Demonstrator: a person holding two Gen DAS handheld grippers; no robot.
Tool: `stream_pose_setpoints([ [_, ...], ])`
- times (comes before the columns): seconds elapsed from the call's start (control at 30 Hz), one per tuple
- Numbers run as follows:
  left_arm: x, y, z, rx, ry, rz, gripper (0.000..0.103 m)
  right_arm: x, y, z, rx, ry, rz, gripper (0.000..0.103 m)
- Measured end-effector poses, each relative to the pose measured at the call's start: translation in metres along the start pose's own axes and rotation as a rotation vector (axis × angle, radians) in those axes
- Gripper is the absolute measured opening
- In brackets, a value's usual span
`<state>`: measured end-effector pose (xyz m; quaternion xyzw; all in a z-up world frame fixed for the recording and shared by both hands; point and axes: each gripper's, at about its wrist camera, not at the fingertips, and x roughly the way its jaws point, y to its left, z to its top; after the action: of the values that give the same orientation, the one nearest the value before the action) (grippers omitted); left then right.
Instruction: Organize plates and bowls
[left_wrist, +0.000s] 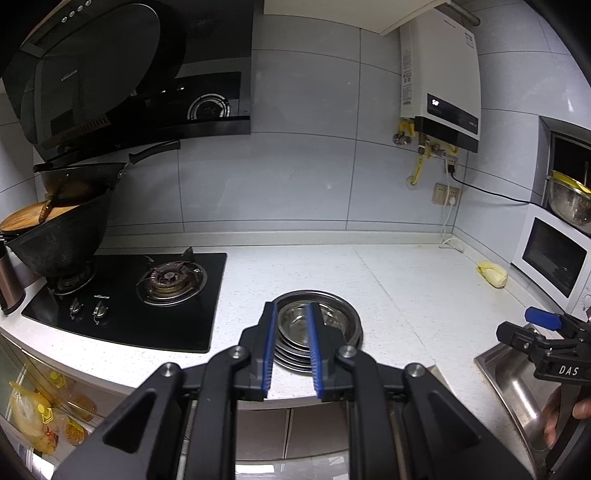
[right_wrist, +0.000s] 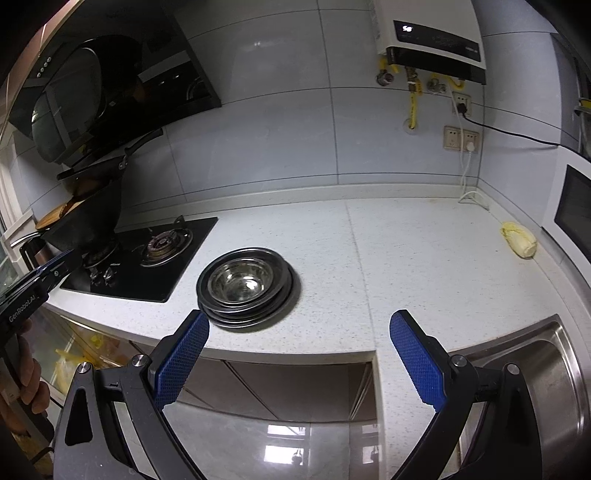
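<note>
Fingers of the left gripper (left_wrist: 291, 314) stand narrowly parted, empty; the right gripper (right_wrist: 297, 332) is spread wide, empty. Stack of round stainless-steel plates (right_wrist: 255, 317) with a shiny steel bowl (right_wrist: 240, 282) nested on top sits near the white speckled counter (right_wrist: 424, 266) edge (rigid, light, slippery: grip rims). Right view alone shows the bowl unobstructed

Shiny metal plates (right_wrist: 247, 314), speckled countertop (right_wrist: 424, 258)

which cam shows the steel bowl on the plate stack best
The right wrist view: the steel bowl sits unobstructed on the plate stack, rim and inside fully visible. In the left wrist view the left gripper fingers cross in front of it, hiding part.
</note>
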<state>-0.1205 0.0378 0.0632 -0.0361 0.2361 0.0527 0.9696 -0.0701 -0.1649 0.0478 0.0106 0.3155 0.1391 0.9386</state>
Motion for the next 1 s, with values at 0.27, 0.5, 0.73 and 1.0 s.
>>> stream_pose_setpoints([
  [0.27,0.0,-0.006,0.001,0.005,-0.004,-0.015,0.016,-0.007,-0.008,0.001,0.008,-0.014,-0.022,0.096],
  [0.5,0.001,-0.007,0.0,0.01,-0.002,-0.019,0.016,-0.006,-0.01,0.003,0.006,-0.016,-0.02,0.097],
  [0.73,0.003,-0.007,-0.003,0.007,0.0,-0.007,0.016,-0.001,-0.009,0.004,-0.003,-0.01,-0.018,0.096],
  [1.0,0.004,-0.009,-0.007,0.009,0.009,0.011,0.016,0.003,-0.009,0.004,-0.008,0.002,-0.017,0.096],
])
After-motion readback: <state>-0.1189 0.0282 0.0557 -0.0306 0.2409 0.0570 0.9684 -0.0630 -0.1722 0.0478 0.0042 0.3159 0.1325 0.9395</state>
